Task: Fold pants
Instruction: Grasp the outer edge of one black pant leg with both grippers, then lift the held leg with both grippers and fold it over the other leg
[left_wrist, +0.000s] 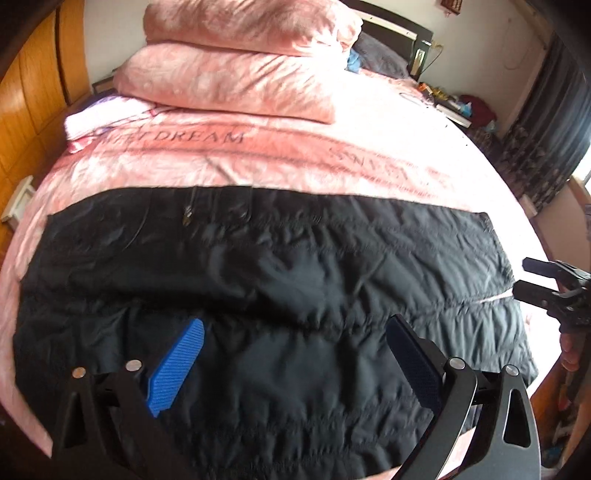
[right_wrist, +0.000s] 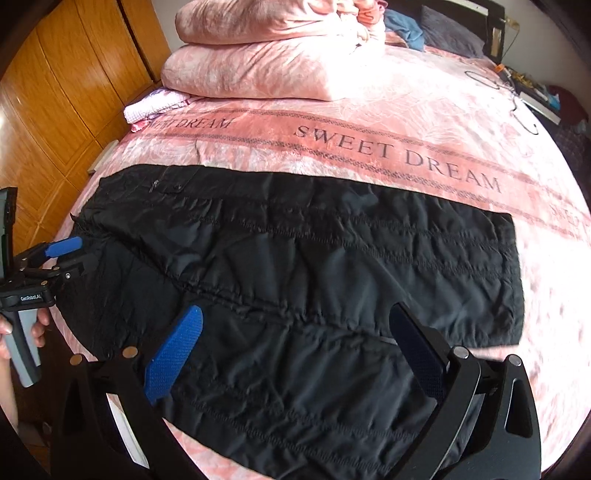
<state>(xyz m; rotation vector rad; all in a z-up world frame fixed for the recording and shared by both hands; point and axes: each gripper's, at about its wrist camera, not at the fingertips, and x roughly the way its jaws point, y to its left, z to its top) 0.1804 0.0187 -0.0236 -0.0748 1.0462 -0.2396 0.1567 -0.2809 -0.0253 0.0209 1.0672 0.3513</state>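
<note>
Black quilted pants (left_wrist: 280, 266) lie spread flat across the pink bed, waist to the left and leg ends to the right; the right wrist view shows both legs (right_wrist: 314, 258) side by side. My left gripper (left_wrist: 295, 325) hovers open above the near leg, blue pads wide apart, nothing between them. Seen from the right wrist, the left gripper (right_wrist: 75, 254) sits by the waist end, held by a hand. My right gripper (right_wrist: 297, 312) is open over the near leg. From the left wrist, the right gripper (left_wrist: 522, 277) is at the leg ends.
A pink "SWEET DREAM" bedspread (right_wrist: 388, 147) covers the bed. Stacked pink pillows (left_wrist: 236, 74) and a folded pale cloth (right_wrist: 155, 105) sit at the far side. Wooden wardrobe doors (right_wrist: 74, 92) stand left. Cables and clutter (right_wrist: 517, 85) lie at the far right, with dark curtains (left_wrist: 554, 129) beyond.
</note>
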